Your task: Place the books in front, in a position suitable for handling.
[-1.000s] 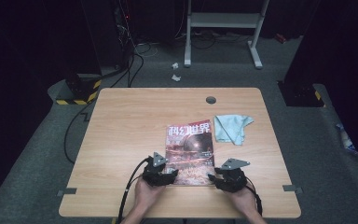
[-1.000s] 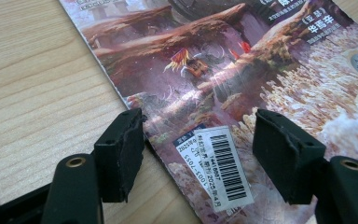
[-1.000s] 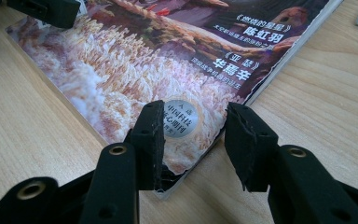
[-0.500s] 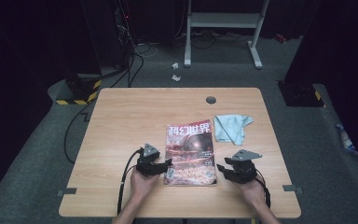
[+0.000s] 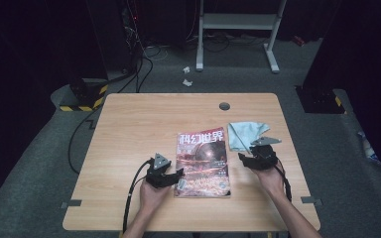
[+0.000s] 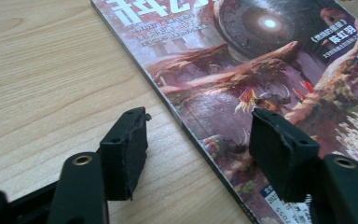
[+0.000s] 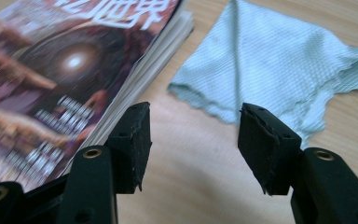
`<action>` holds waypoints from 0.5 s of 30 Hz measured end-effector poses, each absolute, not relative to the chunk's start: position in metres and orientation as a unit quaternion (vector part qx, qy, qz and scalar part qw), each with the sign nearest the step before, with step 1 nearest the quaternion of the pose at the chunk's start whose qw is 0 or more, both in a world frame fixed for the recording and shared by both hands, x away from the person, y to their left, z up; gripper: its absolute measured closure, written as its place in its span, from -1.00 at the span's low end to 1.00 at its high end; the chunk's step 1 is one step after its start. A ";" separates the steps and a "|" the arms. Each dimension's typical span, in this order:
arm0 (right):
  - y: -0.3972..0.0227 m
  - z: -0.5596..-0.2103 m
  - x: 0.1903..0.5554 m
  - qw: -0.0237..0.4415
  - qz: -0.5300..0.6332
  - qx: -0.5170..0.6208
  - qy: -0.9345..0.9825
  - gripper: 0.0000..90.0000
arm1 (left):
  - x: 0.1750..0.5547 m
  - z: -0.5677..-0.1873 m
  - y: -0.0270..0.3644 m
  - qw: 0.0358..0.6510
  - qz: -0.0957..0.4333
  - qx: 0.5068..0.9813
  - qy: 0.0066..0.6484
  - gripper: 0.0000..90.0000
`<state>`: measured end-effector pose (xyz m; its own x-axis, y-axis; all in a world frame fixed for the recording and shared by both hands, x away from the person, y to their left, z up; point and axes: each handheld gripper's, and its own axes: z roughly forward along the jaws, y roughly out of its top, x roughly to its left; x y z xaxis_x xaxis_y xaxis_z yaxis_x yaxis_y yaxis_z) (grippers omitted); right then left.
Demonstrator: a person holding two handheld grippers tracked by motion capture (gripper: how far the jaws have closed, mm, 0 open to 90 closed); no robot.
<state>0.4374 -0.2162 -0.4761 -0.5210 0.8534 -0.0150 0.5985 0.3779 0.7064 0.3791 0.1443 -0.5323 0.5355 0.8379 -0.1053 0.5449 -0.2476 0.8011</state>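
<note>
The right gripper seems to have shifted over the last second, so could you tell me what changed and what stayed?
The right gripper left the magazine's near right corner for the blue cloth, jaws opening, empty. The left gripper stayed open at the magazine's left edge. Magazine and cloth did not move.

Plenty of bare table (image 5: 129,124) on the left and far side, nothing blocking there. Middle taken up by the magazine (image 5: 202,161), with the blue cloth (image 5: 245,134) just beside its far right corner. Narrow strip of wood between them, barely gripper-wide.
</note>
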 end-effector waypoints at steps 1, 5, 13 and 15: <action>-0.215 -0.475 0.443 0.193 0.325 0.453 0.808 -0.04 | 0.379 -0.532 0.144 0.418 0.175 0.770 0.448 -0.15; -0.208 -0.472 0.464 0.191 0.300 0.466 0.810 -0.11 | 0.379 -0.532 0.144 0.420 0.173 0.771 0.447 -0.12; -0.196 -0.483 0.504 0.185 0.251 0.501 0.807 -0.22 | 0.379 -0.533 0.145 0.427 0.164 0.771 0.443 -0.02; -0.191 -0.485 0.510 0.177 0.241 0.510 0.807 -0.25 | 0.379 -0.533 0.145 0.429 0.164 0.769 0.444 -0.02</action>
